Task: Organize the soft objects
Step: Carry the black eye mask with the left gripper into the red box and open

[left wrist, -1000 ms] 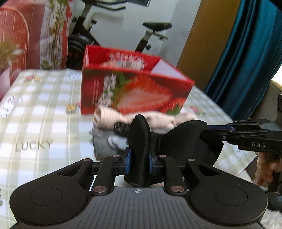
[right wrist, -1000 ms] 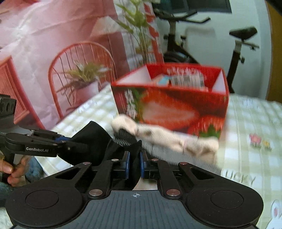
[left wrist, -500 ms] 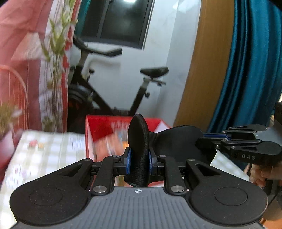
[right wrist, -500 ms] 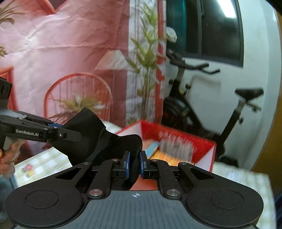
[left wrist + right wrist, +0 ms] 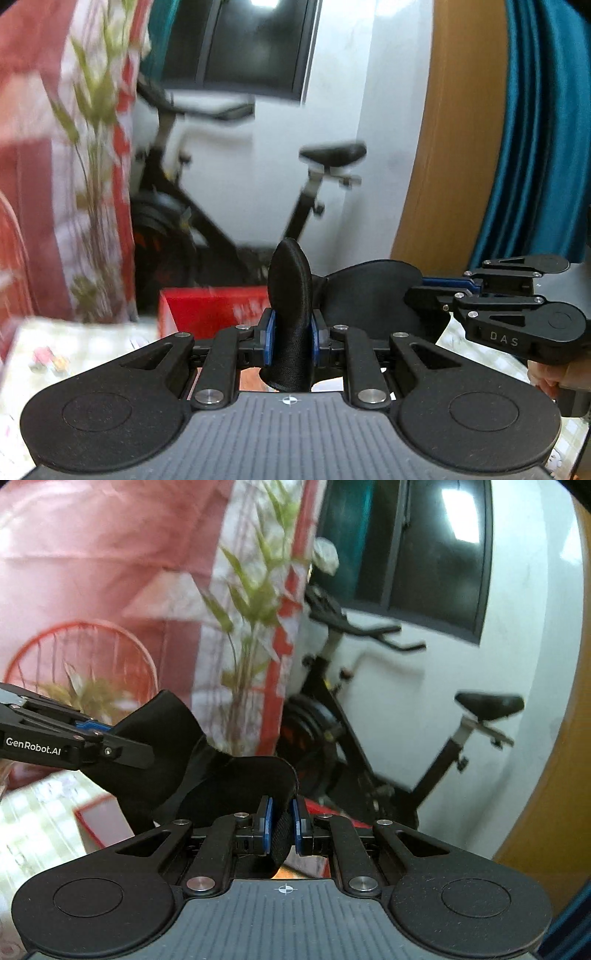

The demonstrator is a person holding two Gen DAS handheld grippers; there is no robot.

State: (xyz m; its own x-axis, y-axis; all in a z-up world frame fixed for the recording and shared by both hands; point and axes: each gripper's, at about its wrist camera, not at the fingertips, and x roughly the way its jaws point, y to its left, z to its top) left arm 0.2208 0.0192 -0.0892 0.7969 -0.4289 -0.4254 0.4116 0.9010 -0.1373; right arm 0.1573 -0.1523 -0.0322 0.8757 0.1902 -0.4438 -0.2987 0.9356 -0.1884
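Since the earlier frame I had lifted higher: the red box (image 5: 207, 310) sat lower in the left view, mostly hidden. At centre my left tool (image 5: 289, 334) stayed clamped on one end of the black cloth (image 5: 369, 295); my right tool (image 5: 282, 829) stayed closed on the other end, the cloth hanging above the surface (image 5: 74, 347).

Both grippers raised, jaws clamped.
Left gripper (image 5: 289, 332) and right gripper (image 5: 283, 827) each pinch black cloth (image 5: 373, 295) stretched between them.
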